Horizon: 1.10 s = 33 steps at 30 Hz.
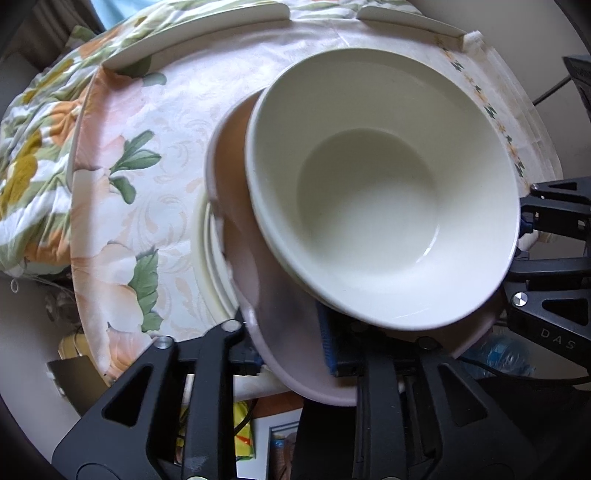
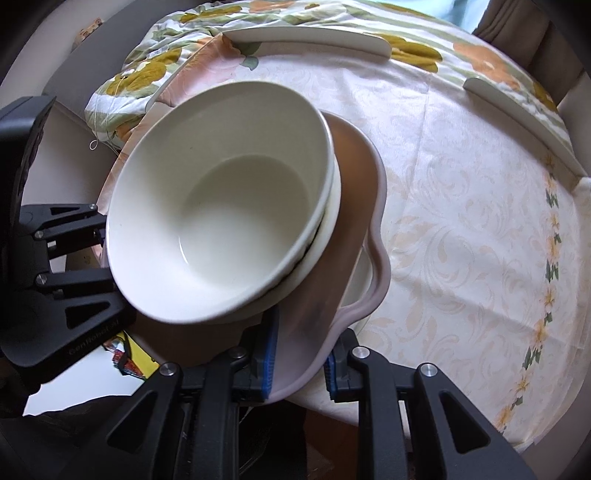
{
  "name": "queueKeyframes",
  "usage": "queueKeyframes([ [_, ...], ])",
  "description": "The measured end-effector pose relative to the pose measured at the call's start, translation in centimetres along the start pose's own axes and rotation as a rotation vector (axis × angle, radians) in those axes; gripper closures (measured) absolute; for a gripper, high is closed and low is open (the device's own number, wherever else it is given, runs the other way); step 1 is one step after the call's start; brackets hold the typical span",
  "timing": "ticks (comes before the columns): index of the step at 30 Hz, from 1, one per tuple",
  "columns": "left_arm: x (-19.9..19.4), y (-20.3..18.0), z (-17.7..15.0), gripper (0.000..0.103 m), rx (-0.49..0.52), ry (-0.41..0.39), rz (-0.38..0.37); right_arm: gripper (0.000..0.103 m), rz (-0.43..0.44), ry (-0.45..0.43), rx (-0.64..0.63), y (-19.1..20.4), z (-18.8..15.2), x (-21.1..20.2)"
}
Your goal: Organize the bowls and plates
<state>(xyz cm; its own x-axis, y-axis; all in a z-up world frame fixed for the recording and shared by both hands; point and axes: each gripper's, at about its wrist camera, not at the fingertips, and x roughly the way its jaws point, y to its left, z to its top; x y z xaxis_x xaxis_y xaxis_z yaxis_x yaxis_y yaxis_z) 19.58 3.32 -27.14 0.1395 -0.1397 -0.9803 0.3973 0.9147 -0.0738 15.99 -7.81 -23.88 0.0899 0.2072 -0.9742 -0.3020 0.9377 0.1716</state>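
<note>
Two nested white bowls (image 1: pixel 369 206) (image 2: pixel 229 221) sit tilted on a pale pink wavy-rimmed plate (image 1: pixel 280 332) (image 2: pixel 362 177). The plate lies over a white plate (image 1: pixel 210 266) (image 2: pixel 360 273) on the table. My left gripper (image 1: pixel 286 350) straddles the pink plate's near rim with its blue pads loosely on either side. That rim looks smeared while the fingers are sharp. My right gripper (image 2: pixel 300 363) is shut on the opposite rim, with blue pads pressed on both faces. Each gripper shows at the other view's edge, the right gripper (image 1: pixel 532 229) and the left gripper (image 2: pixel 99 240).
A floral tablecloth (image 1: pixel 147 221) (image 2: pixel 461 221) covers the round table. Cream rail pieces (image 1: pixel 192 33) (image 2: pixel 306 37) line its far edge. A bunched flowered quilt (image 1: pixel 26 166) lies beyond the table. A water bottle (image 1: pixel 498 354) lies below the near edge.
</note>
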Motion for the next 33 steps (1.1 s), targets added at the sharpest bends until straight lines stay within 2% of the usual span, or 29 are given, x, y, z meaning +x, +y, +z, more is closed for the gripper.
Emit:
queueKeyframes([
  [5, 0.0, -0.1, 0.2, 0.076, 0.008, 0.035, -0.02, 0.077, 0.017, 0.036, 0.009, 0.0, 0.4, -0.3],
  [7, -0.1, -0.3, 0.3, 0.071, 0.017, 0.045, -0.025, 0.075, 0.016, 0.041, 0.006, -0.1, 0.4, -0.6],
  [8, -0.1, -0.5, 0.3, 0.068, 0.026, 0.051, -0.03, 0.07, 0.013, 0.044, 0.004, -0.1, 0.4, -0.8],
  [9, -0.1, -0.7, 0.3, 0.06, 0.033, 0.054, -0.037, 0.067, 0.011, 0.046, 0.001, -0.1, 0.3, -1.1],
  [10, -0.2, -1.0, 0.3, 0.053, 0.04, 0.057, -0.045, 0.057, 0.011, 0.047, -0.001, -0.2, 0.3, -1.2],
  [11, -0.3, -1.3, 0.4, 0.052, 0.05, 0.056, -0.034, 0.053, 0.013, 0.051, 0.001, -0.3, 0.2, -1.4],
  [17, -0.5, -1.6, 0.6, 0.051, 0.049, 0.075, -0.025, 0.053, 0.016, 0.046, 0.011, -0.8, -0.1, -2.1],
  [18, -0.6, -1.7, 0.6, 0.047, 0.048, 0.076, -0.025, 0.053, 0.018, 0.046, 0.011, -0.8, -0.1, -2.2],
  [21, -1.5, -2.0, 0.6, 0.021, 0.059, 0.049, 0.003, 0.053, 0.021, 0.041, 0.015, -0.9, -0.3, -2.6],
  [22, -2.0, -2.1, 0.6, 0.018, 0.066, 0.035, 0.01, 0.053, 0.021, 0.037, 0.017, -0.9, -0.4, -2.7],
  [26, -3.2, -2.0, 0.3, 0.018, 0.073, 0.022, 0.016, 0.053, 0.029, 0.017, 0.037, -1.1, -0.6, -3.6],
  [33, -5.8, -1.2, -1.2, 0.018, 0.029, -0.024, 0.006, 0.053, 0.022, -0.024, 0.089, -1.0, -2.1, -5.5],
])
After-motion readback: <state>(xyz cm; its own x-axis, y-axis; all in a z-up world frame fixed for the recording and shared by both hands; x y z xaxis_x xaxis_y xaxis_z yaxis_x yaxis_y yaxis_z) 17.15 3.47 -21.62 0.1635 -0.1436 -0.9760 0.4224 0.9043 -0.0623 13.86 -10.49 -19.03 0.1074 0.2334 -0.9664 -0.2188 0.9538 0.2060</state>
